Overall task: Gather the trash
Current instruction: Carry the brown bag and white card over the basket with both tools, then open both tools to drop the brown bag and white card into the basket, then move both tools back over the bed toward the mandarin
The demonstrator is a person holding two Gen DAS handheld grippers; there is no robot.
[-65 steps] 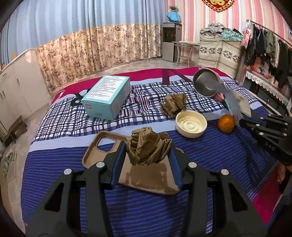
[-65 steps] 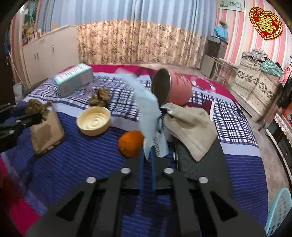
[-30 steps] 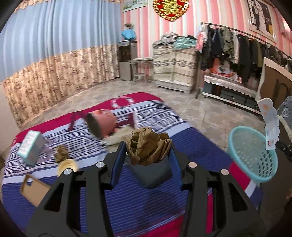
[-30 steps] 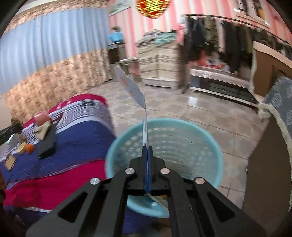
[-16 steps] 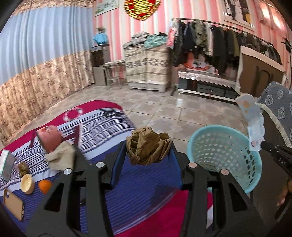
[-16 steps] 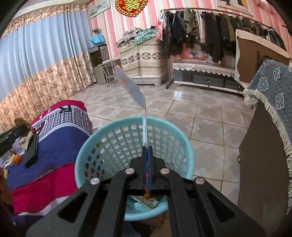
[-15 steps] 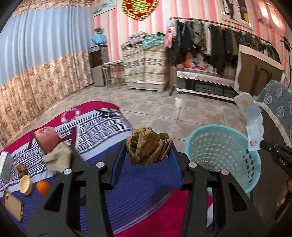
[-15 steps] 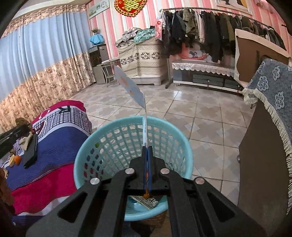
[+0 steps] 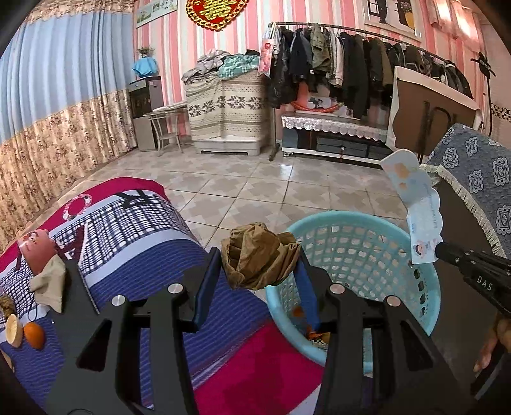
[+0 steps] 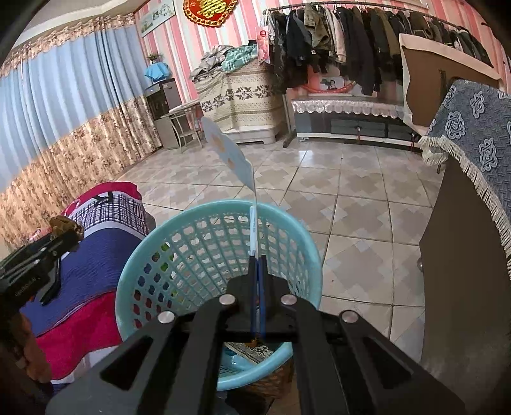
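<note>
Now both loads at the basket (image 10: pixel 204 220), lower centre. Right gripper (image 10: pixel 256 265) clenched on the wrapper (image 10: pixel 230 159), directly above the opening: release there. Left gripper (image 9: pixel 258 271) grasping the paper wad (image 9: pixel 258 255), just left of the rim; carry it rightward over the opening before letting go.

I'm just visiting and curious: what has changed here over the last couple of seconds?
Both tools swung away from the bed to the blue basket. The left tool still grips the crumpled brown paper; the right tool still pinches the pale blue wrapper. Nothing dropped yet.

Pink-striped walls (image 9: pixel 351 12) (blue curtains (image 9: pixel 64 64)), tiled floor (image 9: pixel 255 188)
</note>
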